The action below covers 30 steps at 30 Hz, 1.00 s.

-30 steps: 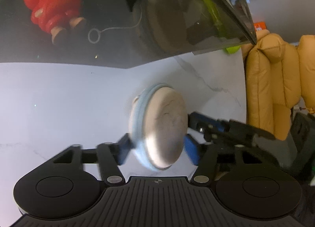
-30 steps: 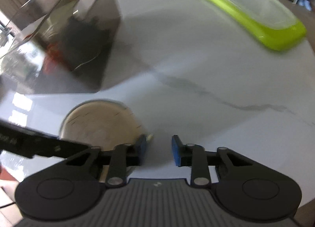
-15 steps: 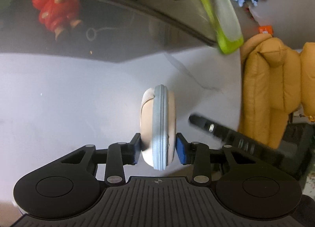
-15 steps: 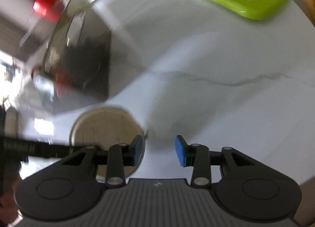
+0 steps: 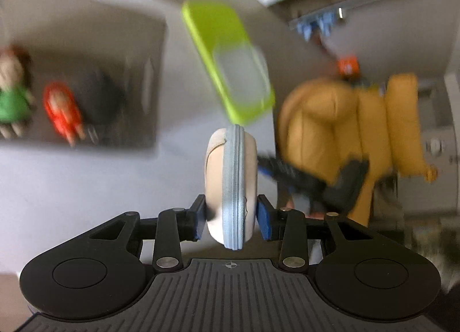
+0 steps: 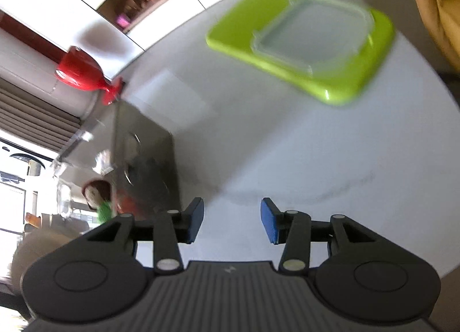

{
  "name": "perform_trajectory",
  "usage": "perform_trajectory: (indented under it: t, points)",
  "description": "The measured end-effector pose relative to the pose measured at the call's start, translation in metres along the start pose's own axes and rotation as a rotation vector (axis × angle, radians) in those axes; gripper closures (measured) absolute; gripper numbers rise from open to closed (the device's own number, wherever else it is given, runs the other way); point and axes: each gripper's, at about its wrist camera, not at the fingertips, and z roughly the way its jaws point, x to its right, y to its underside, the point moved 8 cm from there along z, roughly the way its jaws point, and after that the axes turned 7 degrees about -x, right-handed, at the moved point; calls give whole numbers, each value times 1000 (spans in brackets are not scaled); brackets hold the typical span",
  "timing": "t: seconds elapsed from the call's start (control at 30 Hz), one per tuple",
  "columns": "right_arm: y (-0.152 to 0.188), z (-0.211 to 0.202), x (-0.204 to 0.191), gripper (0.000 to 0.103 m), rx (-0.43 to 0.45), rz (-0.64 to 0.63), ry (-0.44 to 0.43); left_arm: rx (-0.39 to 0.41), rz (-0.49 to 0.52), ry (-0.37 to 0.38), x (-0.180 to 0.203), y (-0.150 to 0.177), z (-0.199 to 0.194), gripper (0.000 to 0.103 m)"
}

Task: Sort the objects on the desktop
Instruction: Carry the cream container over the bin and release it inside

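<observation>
My left gripper (image 5: 231, 219) is shut on a round beige pouch (image 5: 230, 185) with a light-blue zipper, held on edge above the white table (image 5: 72, 182). A dark see-through box (image 5: 86, 78) at the left holds a red doll (image 5: 61, 110) and a green-dressed doll (image 5: 13, 96). A lime-green tray (image 5: 227, 58) with a clear lid lies beyond the pouch. My right gripper (image 6: 232, 222) is open and empty above the table (image 6: 330, 159). It faces the lime-green tray (image 6: 304, 44) and the dark box (image 6: 143, 153). The right gripper also shows in the left wrist view (image 5: 310, 182), blurred.
A mustard-yellow padded chair (image 5: 359, 119) stands at the table's right edge. A red goblet (image 6: 83, 73) stands behind the dark box. Shelves and cabinets line the far wall.
My left gripper has lifted the pouch higher and away from the box, so the lime tray and both dolls now show. My right gripper has backed off from the pouch and risen.
</observation>
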Motion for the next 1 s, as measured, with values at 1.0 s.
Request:
perform_trajectory:
  t: [1.0]
  points:
    - [-43,61,-212,35,27,-238,9,-19,-437,97,-210,-143,-1,47]
